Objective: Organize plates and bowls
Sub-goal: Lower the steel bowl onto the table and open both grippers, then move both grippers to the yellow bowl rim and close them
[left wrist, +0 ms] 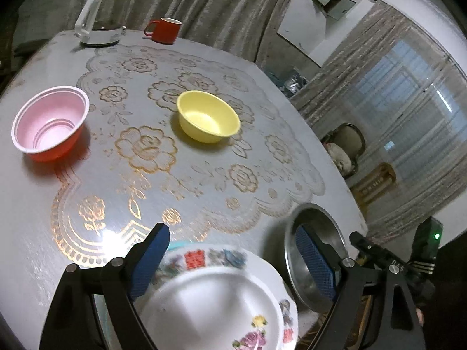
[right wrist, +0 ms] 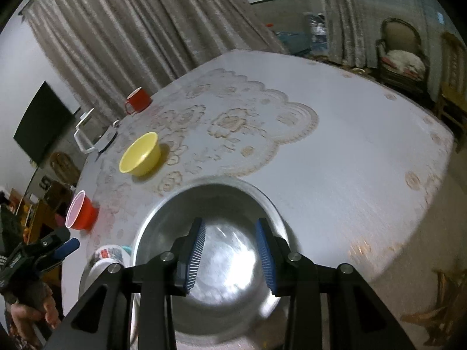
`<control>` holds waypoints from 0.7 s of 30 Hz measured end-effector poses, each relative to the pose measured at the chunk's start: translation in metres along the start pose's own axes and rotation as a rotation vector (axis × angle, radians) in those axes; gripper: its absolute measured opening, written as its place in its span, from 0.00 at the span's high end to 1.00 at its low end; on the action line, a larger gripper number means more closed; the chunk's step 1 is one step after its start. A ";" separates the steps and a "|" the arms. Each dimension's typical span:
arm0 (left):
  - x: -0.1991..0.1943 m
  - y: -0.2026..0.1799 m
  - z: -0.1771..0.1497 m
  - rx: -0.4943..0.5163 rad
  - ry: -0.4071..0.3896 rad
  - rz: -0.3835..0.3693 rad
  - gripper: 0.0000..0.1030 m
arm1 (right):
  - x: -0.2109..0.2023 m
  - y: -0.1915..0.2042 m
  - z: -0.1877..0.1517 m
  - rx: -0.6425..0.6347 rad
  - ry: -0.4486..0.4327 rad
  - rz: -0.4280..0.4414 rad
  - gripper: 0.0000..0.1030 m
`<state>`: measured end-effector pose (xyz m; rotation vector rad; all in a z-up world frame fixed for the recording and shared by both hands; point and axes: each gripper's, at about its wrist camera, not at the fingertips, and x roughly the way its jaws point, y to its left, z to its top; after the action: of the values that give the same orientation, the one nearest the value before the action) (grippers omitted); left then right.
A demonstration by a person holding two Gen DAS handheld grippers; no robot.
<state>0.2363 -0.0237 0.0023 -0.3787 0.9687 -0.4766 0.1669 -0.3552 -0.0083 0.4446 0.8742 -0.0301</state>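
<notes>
The left gripper [left wrist: 233,259] hangs with jaws spread wide over the floral plate [left wrist: 221,300], which lies flat at the table's [left wrist: 204,175] near edge. The right gripper [right wrist: 230,250], also parted, hovers above the upright steel bowl [right wrist: 210,204] just beside it. The yellow bowl [left wrist: 207,116] and red bowl [left wrist: 49,122] sit beyond, mouths up.

Table [left wrist: 204,58] surface covered by pale cloth with gold floral lace print [left wrist: 146,148]. White electric kettle [left wrist: 100,19] at far edge; red mug [left wrist: 163,30] just beside it, not touching. Grey-brown curtains [left wrist: 204,5] behind table. Dark wall-mounted screen [right wrist: 43,122] visible in right wrist view. Upholstered chair [right wrist: 401,49] stands beyond the table's far side, near sheer window drapes [left wrist: 408,93].
</notes>
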 end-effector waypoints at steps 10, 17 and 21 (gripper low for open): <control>0.024 0.015 0.033 -0.044 -0.003 0.045 0.13 | 0.036 0.052 0.038 -0.112 0.053 0.060 0.65; 0.052 0.032 0.059 -0.135 0.043 0.088 0.08 | 0.074 0.080 0.059 -0.126 0.120 0.133 0.65; 0.065 0.035 0.076 -0.147 0.060 0.108 0.08 | 0.098 0.095 0.080 -0.135 0.147 0.146 0.65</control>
<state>0.3397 -0.0230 -0.0214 -0.4438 1.0802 -0.3210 0.3083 -0.2849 -0.0023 0.3869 0.9796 0.1971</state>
